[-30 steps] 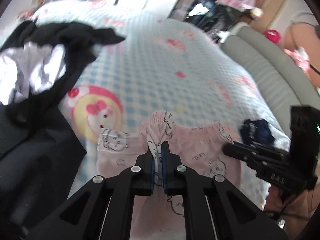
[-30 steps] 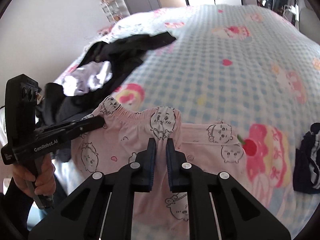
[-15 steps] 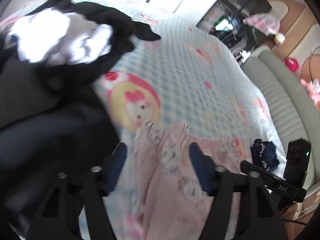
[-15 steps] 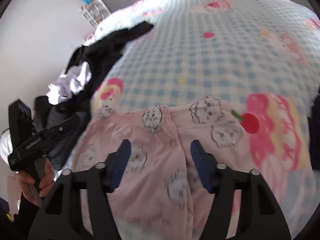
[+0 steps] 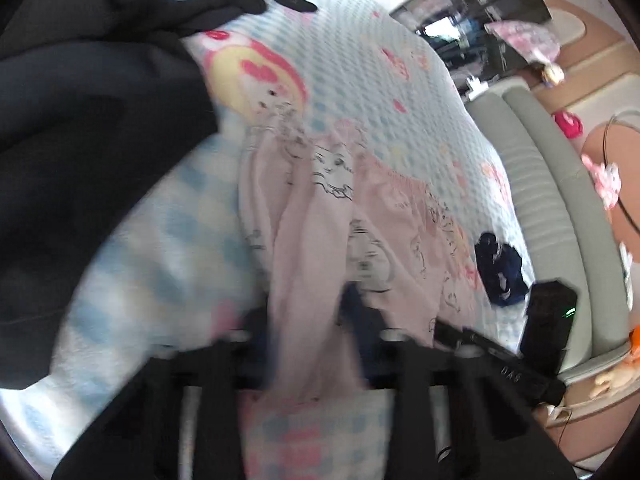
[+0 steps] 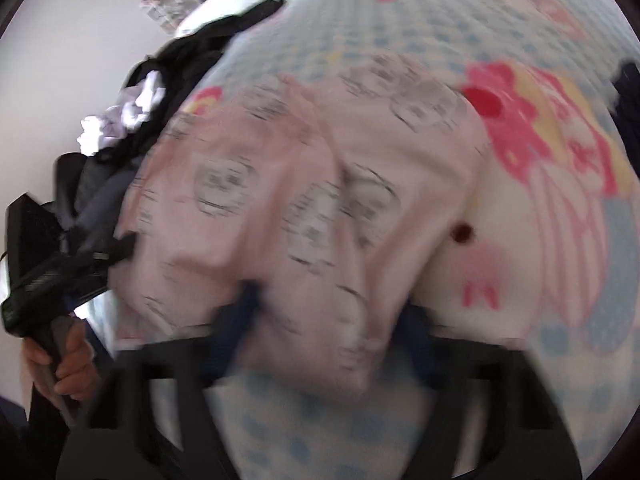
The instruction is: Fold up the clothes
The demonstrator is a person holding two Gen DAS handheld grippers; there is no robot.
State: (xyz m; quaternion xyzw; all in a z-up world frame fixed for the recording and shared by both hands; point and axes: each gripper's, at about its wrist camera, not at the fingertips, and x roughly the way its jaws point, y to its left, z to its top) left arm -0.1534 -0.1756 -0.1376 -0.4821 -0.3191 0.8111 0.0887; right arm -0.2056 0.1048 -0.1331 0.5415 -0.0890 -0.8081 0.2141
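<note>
Both grippers lower, closing on blurred pink shorts (image 5: 312,240), apparently

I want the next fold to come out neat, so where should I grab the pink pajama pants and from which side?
Take the pink pajama pants by the near leg ends hanging toward the bed's near edge, one per claw, coming from that edge. The gathered waistband lies far up the blanket. Left claw and right claw are closing around folds there.

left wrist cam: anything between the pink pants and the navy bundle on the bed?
Nothing. In the left wrist view the pink pants and the navy bundle are separated only by a narrow strip of bare checked bedspread.
</note>
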